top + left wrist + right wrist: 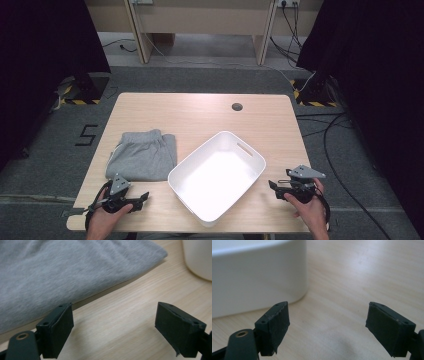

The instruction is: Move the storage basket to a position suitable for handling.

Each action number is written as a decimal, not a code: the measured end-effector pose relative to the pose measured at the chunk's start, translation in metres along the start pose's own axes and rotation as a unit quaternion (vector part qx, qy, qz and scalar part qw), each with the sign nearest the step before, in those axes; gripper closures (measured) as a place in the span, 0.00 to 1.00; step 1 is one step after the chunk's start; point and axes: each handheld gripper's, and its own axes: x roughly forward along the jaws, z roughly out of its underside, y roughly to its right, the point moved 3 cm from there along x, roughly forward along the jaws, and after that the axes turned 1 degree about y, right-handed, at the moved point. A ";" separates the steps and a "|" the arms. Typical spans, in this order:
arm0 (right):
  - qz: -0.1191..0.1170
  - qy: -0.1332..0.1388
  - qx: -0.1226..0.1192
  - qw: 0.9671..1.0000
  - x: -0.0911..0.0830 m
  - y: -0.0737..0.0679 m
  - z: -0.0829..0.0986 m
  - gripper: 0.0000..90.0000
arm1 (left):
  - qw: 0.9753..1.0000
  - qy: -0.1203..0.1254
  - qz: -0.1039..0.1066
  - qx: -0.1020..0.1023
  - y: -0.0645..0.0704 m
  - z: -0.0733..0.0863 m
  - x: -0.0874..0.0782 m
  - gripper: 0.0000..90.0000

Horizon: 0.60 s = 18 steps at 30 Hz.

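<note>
Both hands sat low at the near edge of the wooden worktop (200, 112), one gripper on each side of the white plastic tub (218, 174). The left gripper (142, 198) rested just in front of the folded grey sweatpants (143, 155), which lay flat on the left half of the worktop, their right edge close beside the tub's left wall. In the left gripper view, the left gripper (113, 325) had its fingers (58, 327) spread wide apart, nothing between them, bare wood under the gap. The sweatpants (65, 272) filled the upper left there, their hem running just beyond the left finger, near it but whether touching I could not tell. A corner of the tub (200, 260) showed at the upper right.

Over on the other side, the right gripper (274, 189) pointed left toward the tub, held apart from its near right wall. From the right gripper view, the right gripper (327, 326) also had its fingers (275, 325) well apart and empty, with only worktop (352, 285) between them. The tub's (257, 275) rounded white wall rose at the upper left, just beyond the left finger.

The tub itself sat turned at an angle in the middle of the worktop, empty inside, a handle slot in its far rim. A round cable hole (237, 106) marked the far side of the worktop.
</note>
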 end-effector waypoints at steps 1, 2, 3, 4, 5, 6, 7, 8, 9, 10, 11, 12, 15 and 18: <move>0.000 0.000 0.000 1.000 0.000 0.000 0.000 0.22 | 1.000 0.000 0.000 0.000 0.000 0.000 0.000 0.16; -0.002 0.010 0.001 1.000 -0.004 -0.001 -0.007 0.21 | 1.000 0.011 0.003 0.002 0.007 -0.003 -0.002 0.16; -0.002 0.010 0.001 1.000 -0.004 -0.001 -0.007 0.21 | 1.000 0.011 0.003 0.002 0.007 -0.003 -0.002 0.16; -0.007 0.014 -0.003 1.000 -0.006 -0.003 -0.012 0.21 | 1.000 0.013 0.012 0.005 0.013 -0.004 -0.003 0.16; -0.008 0.017 -0.005 1.000 -0.006 -0.003 -0.014 0.21 | 1.000 0.017 0.017 0.006 0.017 -0.005 -0.004 0.16; -0.009 0.021 -0.006 1.000 -0.007 -0.005 -0.018 0.21 | 1.000 0.021 0.021 0.006 0.021 -0.006 -0.005 0.16; -0.009 0.021 -0.006 1.000 -0.007 -0.005 -0.018 0.21 | 1.000 0.021 0.021 0.006 0.021 -0.006 -0.005 0.16; -0.008 0.030 -0.015 0.999 -0.010 -0.007 -0.027 0.21 | 0.999 0.023 0.030 0.013 0.029 -0.008 -0.006 0.16; -0.009 0.034 -0.013 0.999 -0.011 -0.008 -0.030 0.21 | 0.999 0.025 0.033 0.019 0.034 -0.010 -0.007 0.16; -0.011 0.040 -0.016 0.999 -0.012 -0.009 -0.034 0.21 | 0.999 0.029 0.036 0.022 0.038 -0.011 -0.007 0.16; -0.011 0.040 -0.016 0.999 -0.012 -0.009 -0.034 0.21 | 0.999 0.029 0.036 0.022 0.038 -0.011 -0.007 0.16; -0.014 0.049 -0.020 0.999 -0.013 -0.012 -0.041 0.21 | 0.998 0.033 0.044 0.027 0.045 -0.014 -0.007 0.16; -0.016 0.059 -0.026 0.998 -0.016 -0.015 -0.050 0.21 | 0.997 0.035 0.055 0.037 0.057 -0.017 -0.007 0.16; -0.021 0.069 -0.030 0.997 -0.017 -0.019 -0.056 0.22 | 0.996 0.038 0.061 0.044 0.066 -0.019 -0.006 0.16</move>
